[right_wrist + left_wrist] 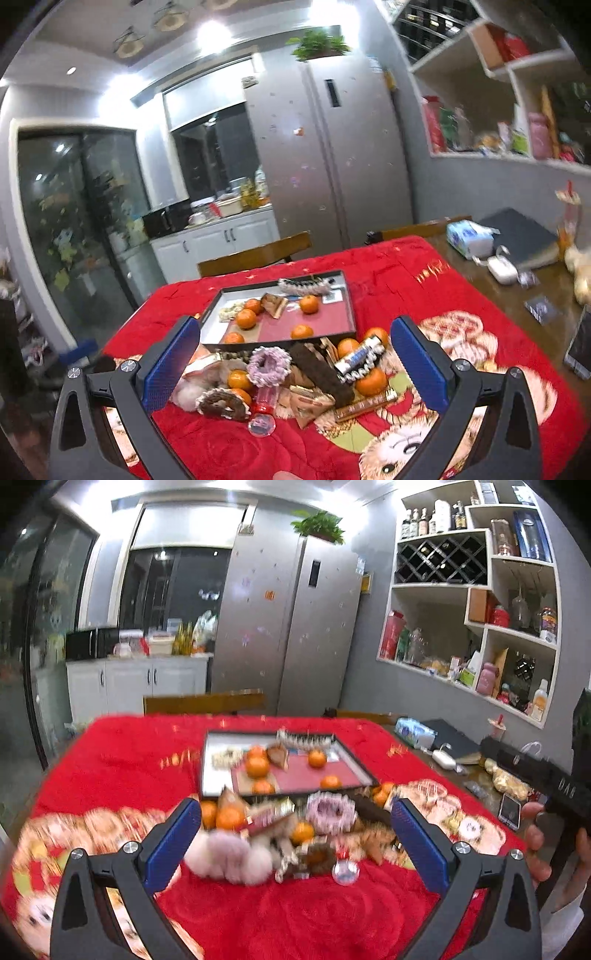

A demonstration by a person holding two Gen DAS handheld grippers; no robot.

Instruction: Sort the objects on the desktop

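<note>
Heap of mixed small objects sits on the red-blanketed surface (pixel 388 266), just at the near edge of the black tray (pixel 349 295). The tray lies at 12 o'clock from both tools and already holds several mandarins, a wrapped snack and a beaded band.

Handling, judged from appearance:
- Mandarins (pixel 371 382): round, firm, light; likely to roll on the plush cloth. Take across the widest part, pads square on.
- Lilac scrunchie (pixel 269 365) and brown scrunchie (pixel 221 404): soft, light, compressible. Pinch one side of the ring; no breakage risk.
- White-pink pompom (pixel 227 860): very soft, near weightless; will squash, so a light close should do.
- Foil snack bar (pixel 364 406): flat, probably slippery; grip across the short width.
- Small clear bottle (pixel 263 415): lying on its side at the near edge of the heap, smooth and likely slick; take mid-body.

Pose:
- Left tool (pixel 295 834): released, blue pads spread wide, nothing between them. Held above the surface, aimed at 12 o'clock over the heap; this view is motion-blurred, so contact cannot be judged.
- Right tool (pixel 295 354): also released, jaws wide, empty. It rolls somewhat, the room tilting in its view, and points at the heap with the lilac scrunchie about centred between the pads.
- A hand (pixel 539 845) gripping the other tool's handle shows at 3 o'clock in the left view.

Neither tool touches any object, as far as I can tell.
</note>
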